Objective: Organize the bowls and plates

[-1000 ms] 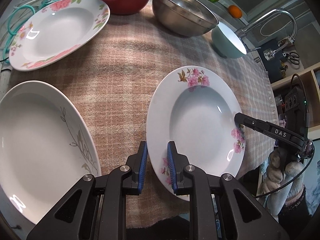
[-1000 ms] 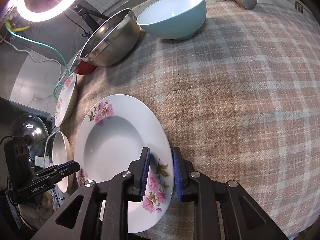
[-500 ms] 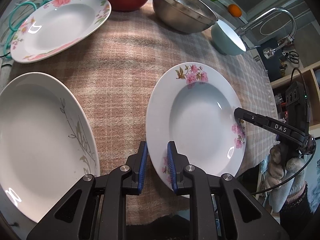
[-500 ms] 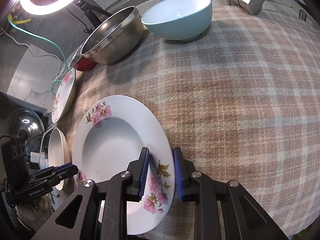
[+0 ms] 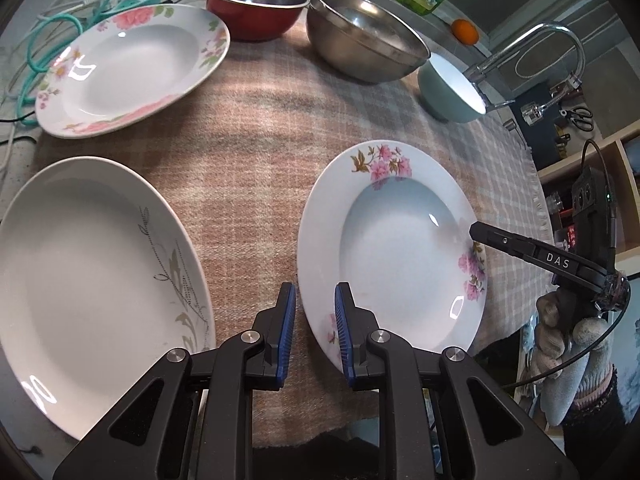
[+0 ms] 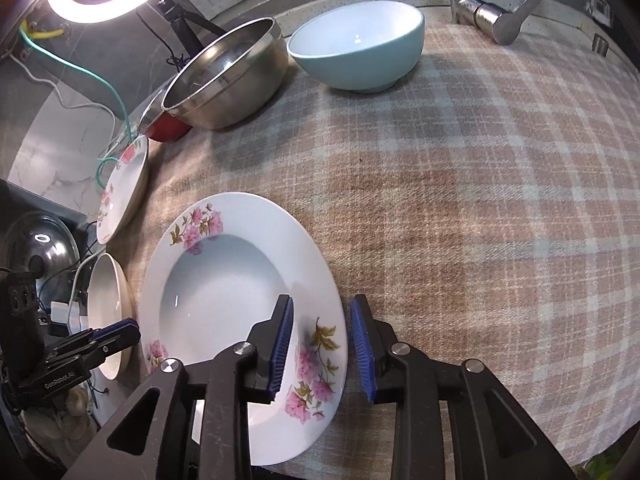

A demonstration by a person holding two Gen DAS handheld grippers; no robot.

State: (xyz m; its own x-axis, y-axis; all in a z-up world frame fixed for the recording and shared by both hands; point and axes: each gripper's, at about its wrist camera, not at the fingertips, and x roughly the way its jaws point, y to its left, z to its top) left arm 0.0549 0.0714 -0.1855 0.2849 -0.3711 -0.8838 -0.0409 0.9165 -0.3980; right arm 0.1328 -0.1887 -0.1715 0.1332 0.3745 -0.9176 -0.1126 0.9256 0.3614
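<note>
A white deep plate with pink flowers (image 5: 400, 248) (image 6: 224, 280) lies on the plaid cloth (image 6: 460, 200). My left gripper (image 5: 316, 328) is shut on its near-left rim, one pad inside the rim and one outside; the right wrist view shows that gripper (image 6: 116, 332) at the plate's left edge. My right gripper (image 6: 322, 340) straddles the opposite rim. Its jaws are opening, the rim stands between them, and the pads are off it. One right finger (image 5: 500, 240) reaches over the plate's far edge.
A bigger pink-flowered plate (image 5: 132, 68) and a white leaf-patterned plate (image 5: 88, 272) lie to the left. At the back stand a red bowl (image 5: 256, 12), a steel bowl (image 5: 364, 40) and a light blue bowl (image 6: 360, 52). A faucet (image 6: 492, 16) rises behind. A gloved hand (image 5: 580, 340) holds the right gripper.
The right gripper's jaws have spread apart and come off the plate's rim. The left gripper keeps the same hold, and the plate lies in the same place.
</note>
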